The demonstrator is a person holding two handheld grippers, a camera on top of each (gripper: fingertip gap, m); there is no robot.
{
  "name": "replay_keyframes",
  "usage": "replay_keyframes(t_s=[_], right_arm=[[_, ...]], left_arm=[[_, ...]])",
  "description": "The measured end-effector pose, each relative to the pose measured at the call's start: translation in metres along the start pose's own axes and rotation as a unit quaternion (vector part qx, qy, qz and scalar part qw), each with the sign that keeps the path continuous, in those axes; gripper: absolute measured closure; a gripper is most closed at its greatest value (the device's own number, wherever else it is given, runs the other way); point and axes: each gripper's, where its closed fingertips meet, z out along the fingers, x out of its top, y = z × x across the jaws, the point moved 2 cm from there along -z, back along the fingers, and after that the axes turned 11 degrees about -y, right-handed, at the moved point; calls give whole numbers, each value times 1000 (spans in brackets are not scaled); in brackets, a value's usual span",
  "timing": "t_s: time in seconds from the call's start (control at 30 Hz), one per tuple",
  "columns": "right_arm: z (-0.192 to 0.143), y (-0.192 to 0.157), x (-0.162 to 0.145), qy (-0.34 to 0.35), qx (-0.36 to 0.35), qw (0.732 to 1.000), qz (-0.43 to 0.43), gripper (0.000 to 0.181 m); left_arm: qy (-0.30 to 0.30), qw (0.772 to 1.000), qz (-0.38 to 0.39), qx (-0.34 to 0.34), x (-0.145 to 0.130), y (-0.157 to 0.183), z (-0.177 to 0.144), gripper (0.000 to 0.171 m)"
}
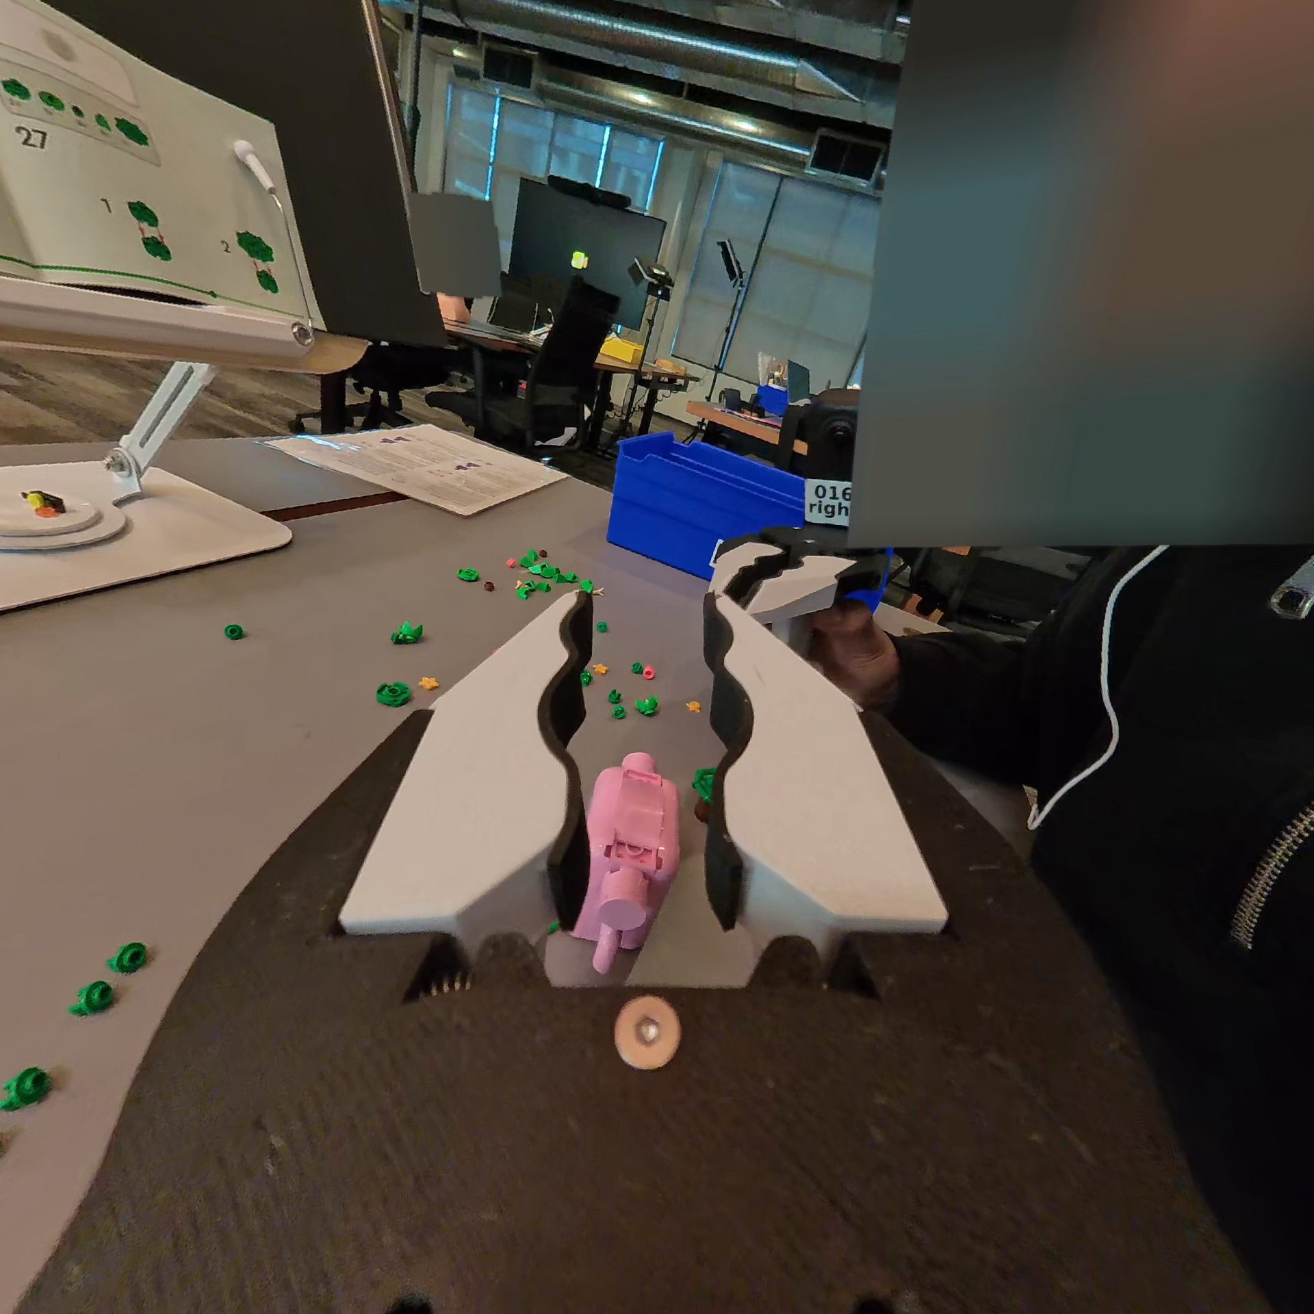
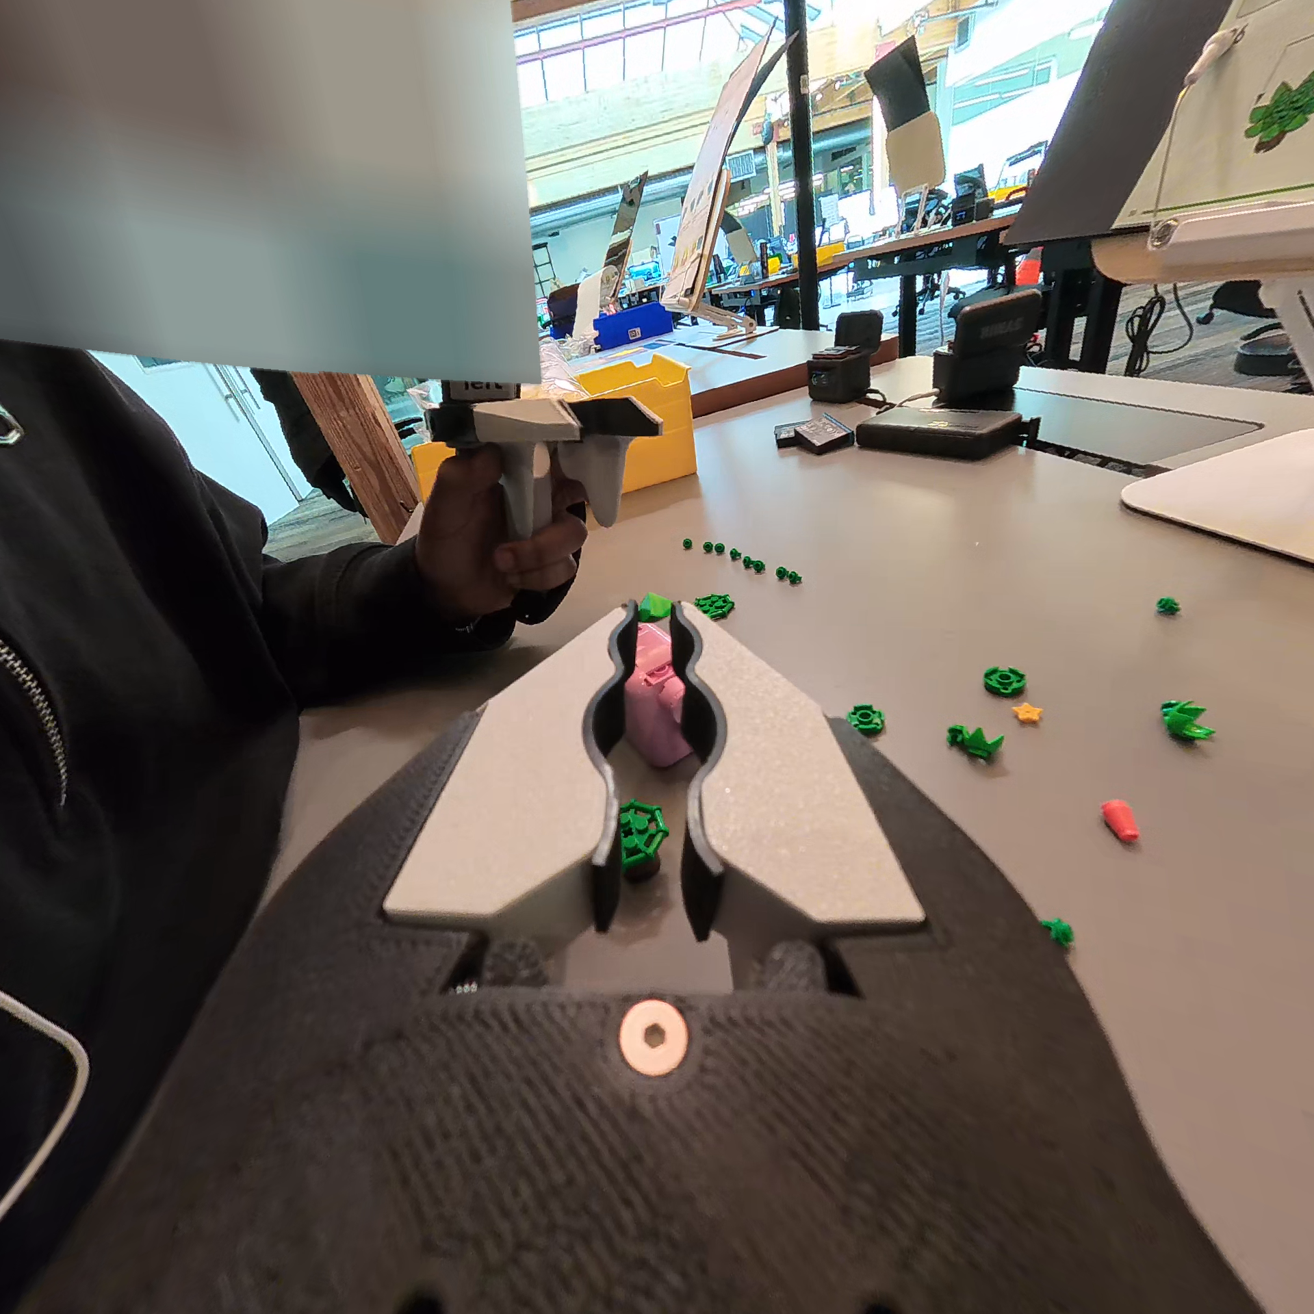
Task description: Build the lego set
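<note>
A pink lego assembly lies on the grey table, seen through the wide gap of my open, empty left gripper, which is held above it. It also shows in the right wrist view, through the narrow gap of my right gripper, which is empty with its jaws slightly apart. A green leafy piece on a brown base stands on the table beside the pink assembly. Several small green pieces lie scattered on the table. Each gripper shows in the other's view, the right one and the left one.
An instruction booklet on a white stand is at the far left. A blue bin, a printed sheet, a yellow bin and black cases sit at the table's edges. A red cone piece and an orange star lie loose. The person's dark sleeve rests beside me. My hands' fingertips stand some 9 cm from each other.
</note>
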Motion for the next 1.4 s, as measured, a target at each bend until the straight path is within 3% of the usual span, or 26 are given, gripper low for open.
replay_keyframes(t_s=[1.4], right_arm=[[0,3,0,1,2,1000,10,174]], left_arm=[[-5,1000,-5,2,-2,-2,1,144]])
